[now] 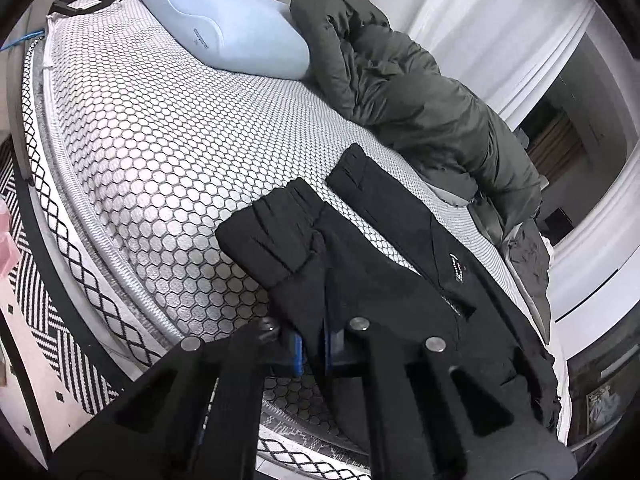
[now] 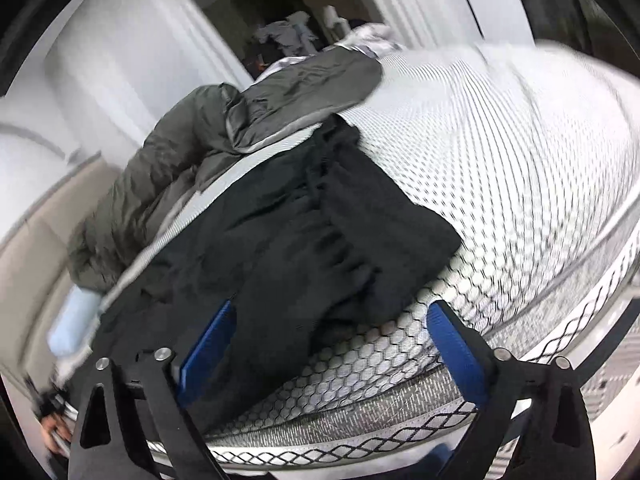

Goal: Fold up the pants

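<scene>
Black pants (image 1: 360, 248) lie on a honeycomb-patterned mattress (image 1: 160, 152), the left gripper (image 1: 314, 346) pinching their near edge, the right gripper (image 2: 332, 344) spread wide over the cloth beside a gray coat (image 1: 420, 92).

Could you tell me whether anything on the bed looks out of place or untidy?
Yes. A dark grey duvet lies bunched in a heap along the far side of the mattress, beside the black pants, which are only partly folded and rumpled.
</scene>
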